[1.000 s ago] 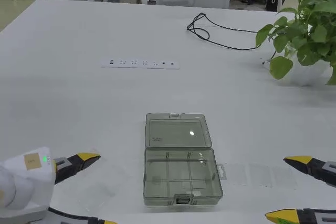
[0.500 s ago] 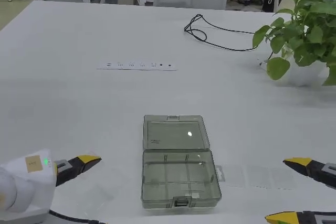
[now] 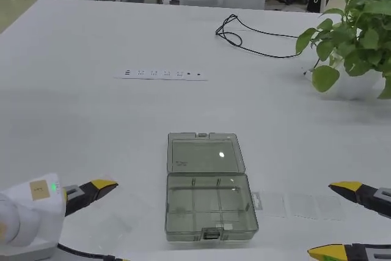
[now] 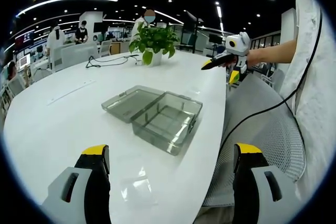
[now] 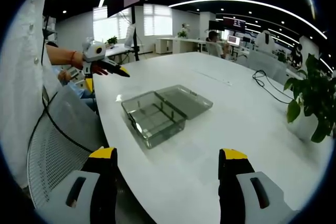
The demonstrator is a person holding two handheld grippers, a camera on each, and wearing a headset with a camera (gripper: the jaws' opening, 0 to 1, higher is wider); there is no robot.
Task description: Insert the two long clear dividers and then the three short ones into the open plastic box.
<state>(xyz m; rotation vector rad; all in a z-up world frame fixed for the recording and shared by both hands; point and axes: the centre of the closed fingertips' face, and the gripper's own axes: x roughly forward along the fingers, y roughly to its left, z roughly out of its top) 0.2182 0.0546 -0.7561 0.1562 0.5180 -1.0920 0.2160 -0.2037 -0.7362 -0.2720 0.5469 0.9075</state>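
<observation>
The smoky clear plastic box point(image 3: 211, 212) lies open near the table's front edge, its lid point(image 3: 204, 154) folded back flat. Faint ribs show inside the base. Flat clear dividers point(image 3: 296, 205) lie on the table just right of the box. Another clear piece point(image 4: 137, 190) lies between the left gripper's jaws. My left gripper point(image 3: 113, 221) is open left of the box. My right gripper point(image 3: 322, 218) is open to the right, past the dividers. Neither holds anything. The box point(image 4: 167, 121) sits ahead of the left gripper point(image 4: 170, 150), and the box point(image 5: 155, 116) ahead of the right gripper point(image 5: 168, 154).
A potted plant point(image 3: 354, 35) stands at the back right, with a black cable point(image 3: 244, 32) beside it. A white power strip point(image 3: 162, 74) lies mid-table behind the box. Chairs line the far edge. A mesh chair point(image 5: 63, 135) sits just off the table's front edge.
The head camera has shifted slightly. The box, the dividers and both grippers stay as they were.
</observation>
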